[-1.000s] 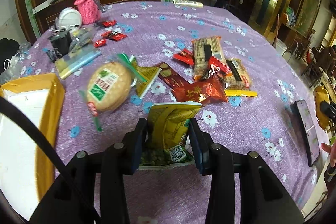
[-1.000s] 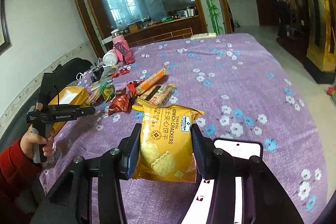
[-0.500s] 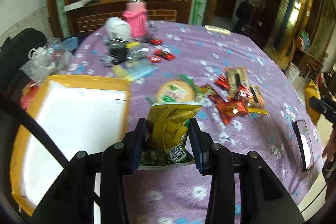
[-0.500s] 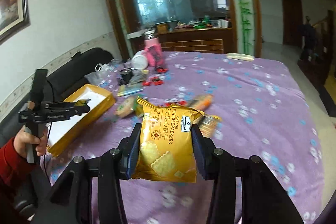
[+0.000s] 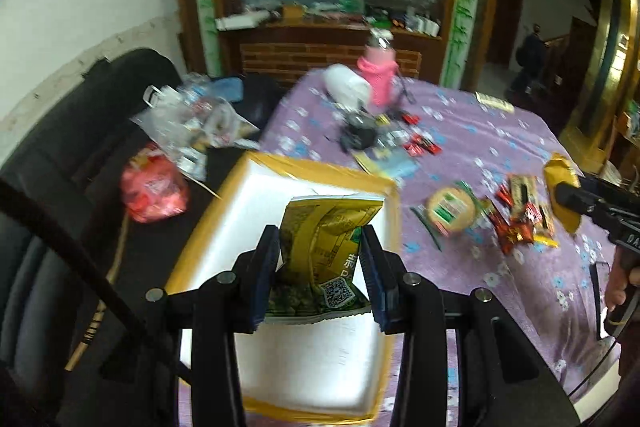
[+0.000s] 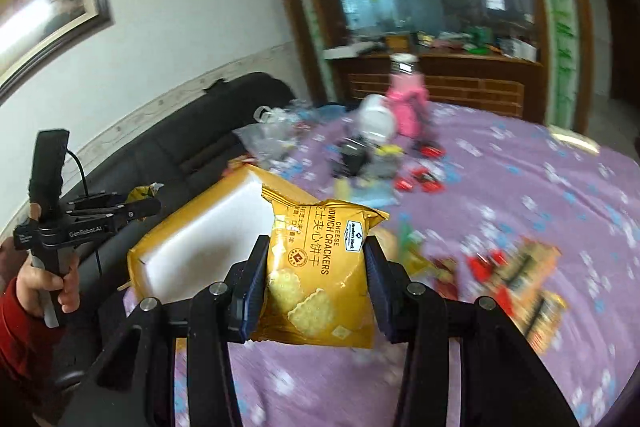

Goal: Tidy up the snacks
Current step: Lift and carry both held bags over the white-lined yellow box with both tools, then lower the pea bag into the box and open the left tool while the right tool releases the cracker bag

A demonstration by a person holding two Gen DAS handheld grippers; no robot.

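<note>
Left gripper (image 5: 320, 263) grips a green-yellow snack packet (image 5: 326, 247) over the foam box (image 5: 280, 359) (loose snacks (image 5: 516, 219) at three o'clock), while only the right view shows the right gripper (image 6: 316, 281) clamping cheese sandwich crackers (image 6: 316, 267).

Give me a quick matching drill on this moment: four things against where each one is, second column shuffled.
1. green-yellow snack pack
2. cheese cracker pack
3. round cracker pack
4. pink bottle

A. far end of the purple tablecloth
B. in the right hand-held gripper
C. lying on the cloth beside the white box
D. in the left hand-held gripper

Pairs: 1-D, 2-B, 3-C, 4-A
</note>
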